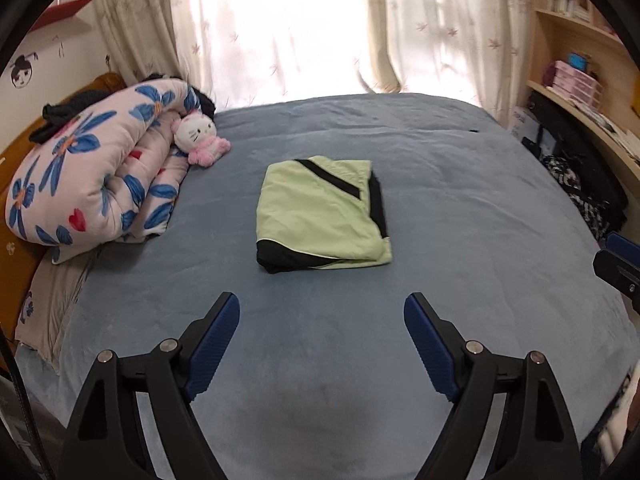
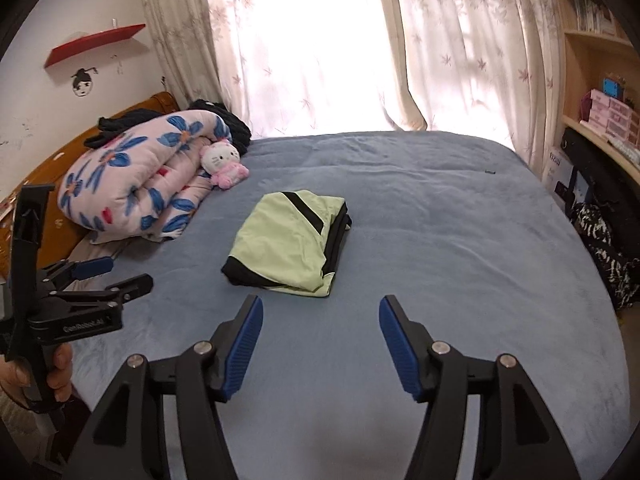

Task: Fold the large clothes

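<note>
A light green garment with black trim (image 1: pixel 320 216) lies folded into a flat rectangle in the middle of the blue bed (image 1: pixel 460 208); it also shows in the right wrist view (image 2: pixel 286 240). My left gripper (image 1: pixel 322 308) is open and empty, held above the bed short of the garment's near edge. It also shows from the side in the right wrist view (image 2: pixel 120 272). My right gripper (image 2: pixel 321 312) is open and empty, near the garment's front edge. Its fingertips (image 1: pixel 618 258) show at the right edge of the left wrist view.
A rolled floral quilt (image 1: pixel 96 172) and a plush cat toy (image 1: pixel 200 136) lie at the bed's left by the wooden headboard (image 2: pixel 132 114). Curtains (image 2: pixel 320 40) hang behind. Shelves (image 1: pixel 580 80) and a patterned bag (image 2: pixel 604 256) stand at the right.
</note>
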